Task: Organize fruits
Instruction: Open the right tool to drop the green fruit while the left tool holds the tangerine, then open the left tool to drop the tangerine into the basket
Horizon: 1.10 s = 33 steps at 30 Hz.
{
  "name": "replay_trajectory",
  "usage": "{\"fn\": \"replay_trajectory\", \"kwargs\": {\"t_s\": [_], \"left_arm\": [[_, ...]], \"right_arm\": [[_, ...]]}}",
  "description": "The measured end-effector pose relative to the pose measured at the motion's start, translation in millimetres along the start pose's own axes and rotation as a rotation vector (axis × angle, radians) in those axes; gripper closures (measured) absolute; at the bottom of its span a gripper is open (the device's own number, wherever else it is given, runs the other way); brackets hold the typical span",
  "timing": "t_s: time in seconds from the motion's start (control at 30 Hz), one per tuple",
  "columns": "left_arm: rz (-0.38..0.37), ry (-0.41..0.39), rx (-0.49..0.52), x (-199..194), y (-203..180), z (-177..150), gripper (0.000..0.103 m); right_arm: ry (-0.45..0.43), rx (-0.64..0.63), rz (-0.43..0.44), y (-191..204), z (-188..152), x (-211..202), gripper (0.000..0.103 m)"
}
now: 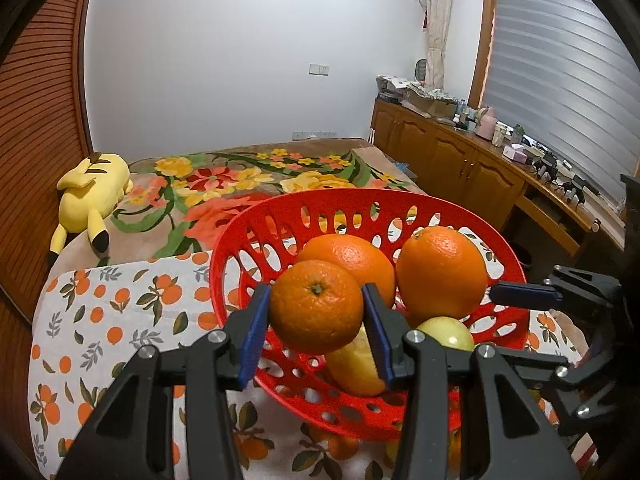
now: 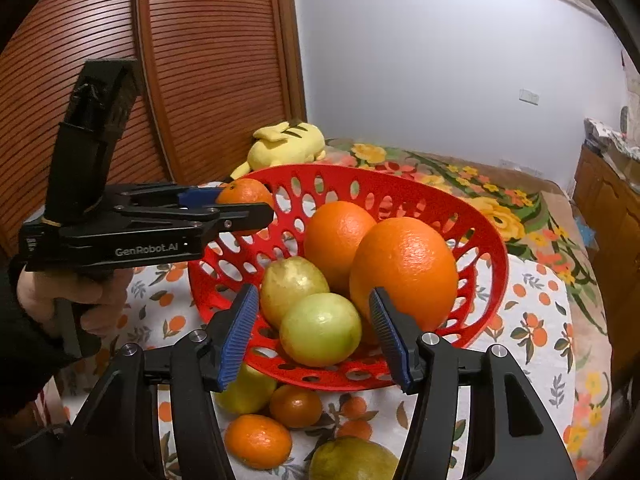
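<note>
The left wrist view is showing the left gripper (image 1: 316, 328) clamping its blue pads on a small orange (image 1: 316, 306), which is sitting at the centre of the picture, held over the near rim of the red basket (image 1: 240, 236). Behind it, at about 12 o'clock, a second orange (image 1: 356, 254) is lying in the basket, and at 2 o'clock a larger orange (image 1: 442, 272) is resting beside it. A yellow-green fruit (image 1: 448, 334) is peeking out at 4 o'clock below the larger orange, and another yellowish fruit (image 1: 352, 372) is lying at 5 o'clock under the held one. The basket is standing on an orange-print cloth (image 1: 100, 320); a yellow plush toy (image 1: 92, 196) is lying at 10 o'clock on the floral blanket (image 1: 224, 184). In the right wrist view, the right gripper (image 2: 316, 332) is hanging with its jaws apart on either side of a pale green fruit (image 2: 320, 330) in the basket's near part; the pads are not pressing on it. A yellow pear-like fruit (image 2: 294, 284) is touching it at 11 o'clock. Outside the basket, at 6 to 7 o'clock, two small tangerines (image 2: 258, 440) and more greenish fruit (image 2: 352, 460) are lying on the cloth. At 9 o'clock a hand (image 2: 68, 296) is gripping the left tool's handle.
</note>
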State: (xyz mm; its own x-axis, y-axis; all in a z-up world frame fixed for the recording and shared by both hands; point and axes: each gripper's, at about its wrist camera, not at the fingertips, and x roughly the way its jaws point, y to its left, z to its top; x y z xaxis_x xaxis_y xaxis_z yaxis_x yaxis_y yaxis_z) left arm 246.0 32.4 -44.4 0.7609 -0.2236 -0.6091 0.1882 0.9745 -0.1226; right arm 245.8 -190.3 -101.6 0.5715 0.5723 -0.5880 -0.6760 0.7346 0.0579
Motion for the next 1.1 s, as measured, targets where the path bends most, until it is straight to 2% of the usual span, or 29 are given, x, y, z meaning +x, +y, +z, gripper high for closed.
{"fn": "replay_trajectory", "kwargs": {"t_s": [0.63, 0.73, 1.1], "left_arm": [[0.013, 0.006, -0.002, 13, 5, 12, 0.056], [0.018, -0.009, -0.003, 9, 7, 12, 0.051], [0.009, -0.042, 0.006, -28, -3, -4, 0.047]], "right_arm": [[-0.026, 0.062, -0.017, -9, -11, -19, 0.041], [-0.030, 0.071, -0.025, -10, -15, -25, 0.040], [-0.058, 0.102, -0.066, -7, -27, -52, 0.039]]}}
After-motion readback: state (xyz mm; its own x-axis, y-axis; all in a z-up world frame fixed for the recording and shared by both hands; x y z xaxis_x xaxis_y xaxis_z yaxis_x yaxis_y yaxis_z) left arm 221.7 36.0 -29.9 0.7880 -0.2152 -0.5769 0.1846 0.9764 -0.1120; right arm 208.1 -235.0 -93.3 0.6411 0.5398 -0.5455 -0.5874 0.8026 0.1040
